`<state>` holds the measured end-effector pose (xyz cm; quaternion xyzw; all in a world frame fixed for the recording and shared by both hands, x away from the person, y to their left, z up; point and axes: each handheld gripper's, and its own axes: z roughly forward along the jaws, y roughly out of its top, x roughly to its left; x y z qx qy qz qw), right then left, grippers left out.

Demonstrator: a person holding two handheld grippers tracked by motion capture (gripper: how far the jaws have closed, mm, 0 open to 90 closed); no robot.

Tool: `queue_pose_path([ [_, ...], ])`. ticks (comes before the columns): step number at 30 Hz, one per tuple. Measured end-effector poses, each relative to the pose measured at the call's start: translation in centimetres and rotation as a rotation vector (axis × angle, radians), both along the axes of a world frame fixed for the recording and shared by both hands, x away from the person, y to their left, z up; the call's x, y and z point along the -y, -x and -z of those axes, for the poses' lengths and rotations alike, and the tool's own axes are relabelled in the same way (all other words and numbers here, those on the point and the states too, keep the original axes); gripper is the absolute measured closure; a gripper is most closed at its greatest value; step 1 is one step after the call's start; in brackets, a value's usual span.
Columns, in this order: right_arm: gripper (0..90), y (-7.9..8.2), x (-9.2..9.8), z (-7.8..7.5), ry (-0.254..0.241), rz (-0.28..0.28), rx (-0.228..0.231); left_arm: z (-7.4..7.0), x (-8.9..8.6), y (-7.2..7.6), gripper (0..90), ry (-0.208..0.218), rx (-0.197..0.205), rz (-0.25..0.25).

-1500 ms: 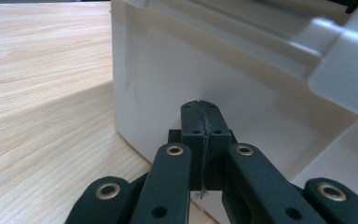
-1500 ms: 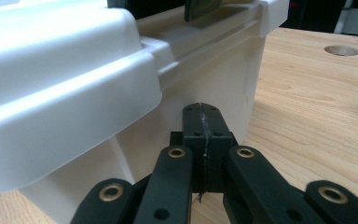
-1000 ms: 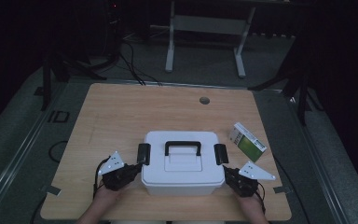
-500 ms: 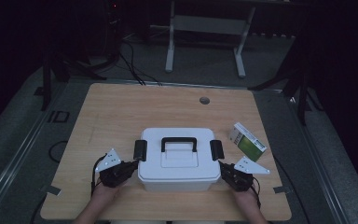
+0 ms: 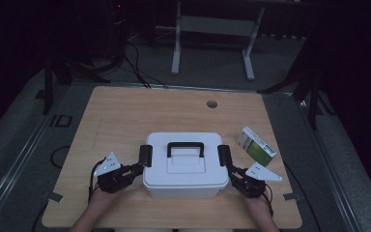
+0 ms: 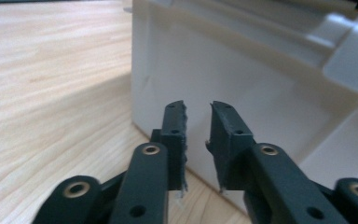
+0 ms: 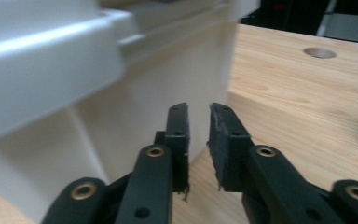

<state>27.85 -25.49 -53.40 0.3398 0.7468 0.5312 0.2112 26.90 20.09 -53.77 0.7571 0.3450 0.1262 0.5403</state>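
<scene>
A white lidded box (image 5: 183, 166) with a black handle (image 5: 185, 146) and a black latch on each side stands on the wooden table (image 5: 125, 116) near its front edge. My left gripper (image 5: 136, 170) points at the box's left wall (image 6: 242, 60); its jaws have just been opening and stand a little apart (image 6: 198, 109) with nothing between them. My right gripper (image 5: 233, 173) faces the right wall (image 7: 51, 70) the same way. Its jaws have also just been opening, with a narrow empty gap (image 7: 198, 109).
A green and white carton (image 5: 256, 146) lies to the right of the box, close to my right gripper. A round cable hole (image 5: 212, 104) sits in the table's far part. Bare wood stretches behind and to the left of the box.
Since a second ago the box and both grippers have shifted slightly left and away from the front edge. Over the last half second they have stayed in place.
</scene>
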Motion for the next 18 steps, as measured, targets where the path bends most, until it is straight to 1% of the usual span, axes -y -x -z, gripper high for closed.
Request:
queue_pose_path([
  [1, 69.5, -0.1, 0.3, 0.0, -0.014, 0.000, -0.002, 0.0, -0.2, 0.0, 72.9, -0.009, -0.008, 0.004],
  [2, 65.9, -0.2, 0.5, -0.1, -0.015, 0.004, -0.003, 0.0, -0.4, -0.1, 70.9, -0.014, -0.022, 0.009],
  [3, 61.0, -0.2, 0.7, -0.1, -0.011, 0.010, 0.003, 0.1, -0.5, -0.1, 66.9, -0.023, -0.031, 0.013],
  [4, 54.5, -0.3, 0.9, -0.1, -0.017, 0.012, 0.001, 0.1, -0.5, -0.2, 63.6, -0.036, -0.043, 0.019],
  [5, 49.5, -0.3, 1.0, -0.2, -0.022, 0.010, 0.000, 0.1, -0.6, -0.3, 60.1, -0.054, -0.058, 0.021],
  [6, 45.2, -0.4, 1.2, -0.2, -0.020, 0.013, 0.003, 0.1, -0.6, -0.3, 56.6, -0.071, -0.065, 0.023],
  [7, 40.3, -0.4, 1.3, -0.2, -0.022, 0.013, 0.004, 0.1, -0.7, -0.4, 52.9, -0.073, -0.081, 0.033],
  [8, 34.6, -0.4, 1.4, -0.2, -0.031, 0.007, 0.000, 0.1, -0.8, -0.6, 51.0, -0.084, -0.104, 0.038],
  [9, 29.8, -0.4, 1.6, -0.2, -0.037, 0.010, 0.001, 0.1, -0.9, -0.6, 47.5, -0.098, -0.109, 0.035],
  [10, 21.5, -0.4, 1.7, -0.1, -0.037, -0.006, -0.005, 0.0, -1.0, -0.7, 46.2, -0.096, -0.119, 0.044],
  [11, 17.5, -0.4, 1.6, -0.1, -0.021, -0.012, -0.004, 0.0, -1.1, -0.8, 45.8, -0.105, -0.131, 0.048],
  [12, 17.3, -0.3, 1.6, 0.0, -0.003, -0.009, 0.000, 0.0, -1.2, -0.8, 42.9, -0.116, -0.140, 0.047],
  [13, 17.2, -0.3, 1.8, 0.1, -0.011, -0.020, -0.007, 0.0, -1.5, -0.9, 41.2, -0.119, -0.148, 0.054],
  [14, 16.4, -0.3, 1.9, 0.1, -0.022, -0.032, -0.018, -0.1, -1.7, -1.0, 40.6, -0.132, -0.157, 0.058],
  [16, 15.7, -0.4, 2.1, 0.2, -0.014, -0.032, -0.024, -0.1, -2.1, -1.1, 37.5, -0.146, -0.174, 0.068],
  [18, 14.7, -0.4, 2.3, 0.3, -0.010, -0.033, -0.022, -0.2, -2.5, -1.2, 36.7, -0.166, -0.182, 0.076],
])
